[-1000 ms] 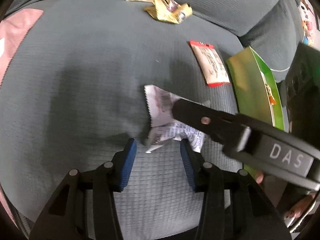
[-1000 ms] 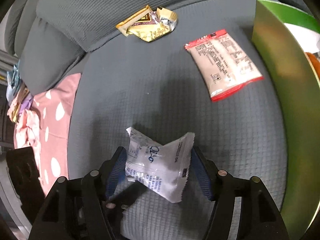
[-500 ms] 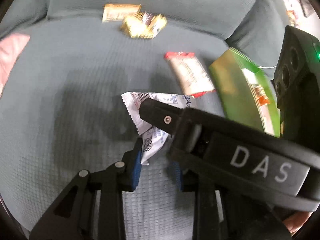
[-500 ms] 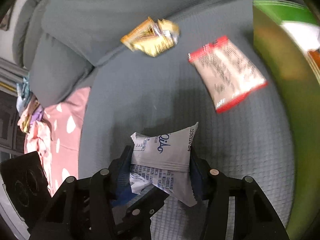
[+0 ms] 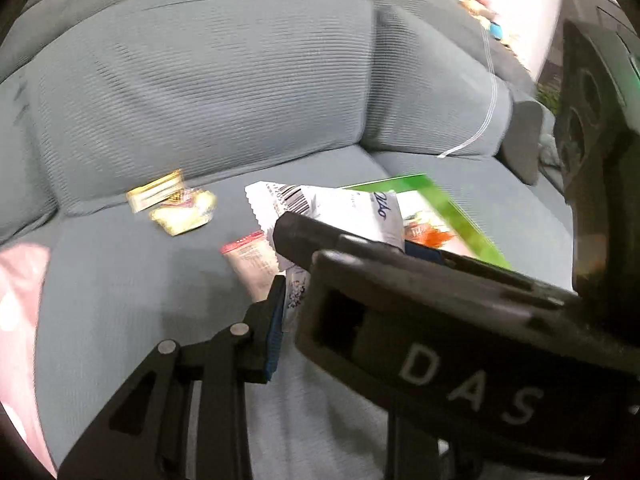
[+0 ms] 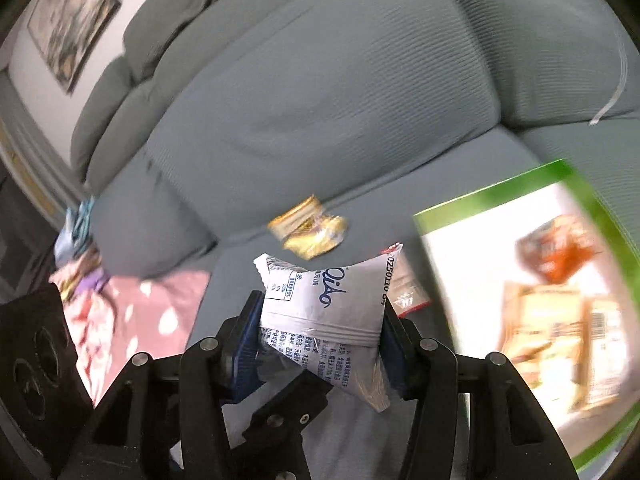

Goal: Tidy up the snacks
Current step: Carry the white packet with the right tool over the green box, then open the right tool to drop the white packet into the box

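A white snack packet (image 6: 324, 300) with blue print hangs above the grey sofa seat (image 5: 120, 300). My right gripper (image 6: 320, 320) is shut on it, one blue pad pressing each side of its body. My left gripper (image 5: 294, 300) is shut on the packet's lower end (image 5: 296, 292), right under the right gripper. The right gripper's black body (image 5: 440, 340) crosses the left wrist view and hides the left gripper's other finger. The packet's barcode end (image 5: 304, 196) sticks up past it. The green snack box (image 6: 520, 280) lies open at the right, holding several packets.
Two yellow packets (image 6: 308, 228) lie at the foot of the backrest (image 6: 320, 100). A red-edged packet (image 5: 248, 256) lies on the seat just behind the held packet. A pink dotted cloth (image 6: 140, 308) covers the seat's left part. The views are motion-blurred.
Both grippers closed on the white packet and lifted it off the seat. Both views tilted up toward the backrest, and the green box came closer on the right.
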Motion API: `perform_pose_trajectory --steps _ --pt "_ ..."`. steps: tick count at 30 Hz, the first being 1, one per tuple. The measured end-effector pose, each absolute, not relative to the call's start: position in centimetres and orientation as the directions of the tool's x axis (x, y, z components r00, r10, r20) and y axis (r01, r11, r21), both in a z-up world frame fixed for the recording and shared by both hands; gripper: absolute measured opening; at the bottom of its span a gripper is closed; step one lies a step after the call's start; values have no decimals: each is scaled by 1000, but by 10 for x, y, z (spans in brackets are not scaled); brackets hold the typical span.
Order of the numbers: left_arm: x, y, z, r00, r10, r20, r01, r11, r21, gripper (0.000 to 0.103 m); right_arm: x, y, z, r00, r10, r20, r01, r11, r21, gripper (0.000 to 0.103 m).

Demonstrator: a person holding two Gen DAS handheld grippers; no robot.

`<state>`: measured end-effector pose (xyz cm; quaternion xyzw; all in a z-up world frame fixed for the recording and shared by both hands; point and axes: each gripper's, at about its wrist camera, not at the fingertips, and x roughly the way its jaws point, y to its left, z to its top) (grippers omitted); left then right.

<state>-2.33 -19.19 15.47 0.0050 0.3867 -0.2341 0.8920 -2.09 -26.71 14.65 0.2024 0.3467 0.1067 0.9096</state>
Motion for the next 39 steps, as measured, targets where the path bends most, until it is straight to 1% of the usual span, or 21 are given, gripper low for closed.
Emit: perform_pose_trajectory --steps 4,6,11,15,18,24,27,29,31,33,36,38,39 --pt "-16 -228 155 529 -483 -698 496 843 -208 26 -30 -303 148 774 254 -580 40 894 445 56" --pt "-10 -243 151 503 -496 -708 513 830 -218 26 -31 -319 147 779 225 -585 81 890 449 56" --pt "0 -271 149 458 -497 -737 559 806 -197 26 -26 -357 137 777 225 -589 151 840 521 56" --pt "6 -291 144 419 -498 -759 589 785 -190 26 -24 -370 131 775 208 -597 200 815 544 56" --pt "12 -298 137 382 -496 -780 603 773 -198 26 -20 -380 123 759 209 -617 244 787 567 56" --pt "25 -308 119 261 -494 -829 597 757 -264 26 -11 -393 105 701 202 -684 334 754 565 56" --pt "26 -310 112 221 -495 -840 586 756 -291 26 -8 -399 95 680 214 -701 367 728 579 55" --pt "26 -311 108 185 -508 -842 568 754 -330 26 -10 -403 90 662 215 -718 394 716 577 55" --pt "26 -309 106 166 -521 -837 551 753 -359 29 -13 -406 88 652 197 -732 422 709 566 55" --pt "26 -310 105 166 -518 -839 546 757 -360 30 -15 -408 86 645 189 -740 434 707 558 55" --pt "21 -309 106 180 -495 -850 550 767 -330 38 -18 -409 84 635 191 -749 444 703 556 56" --pt "19 -305 111 175 -508 -843 540 766 -349 52 -20 -409 86 638 177 -750 446 708 547 56" --pt "19 -302 114 180 -514 -838 538 765 -354 53 -22 -408 90 645 158 -748 449 714 538 58"
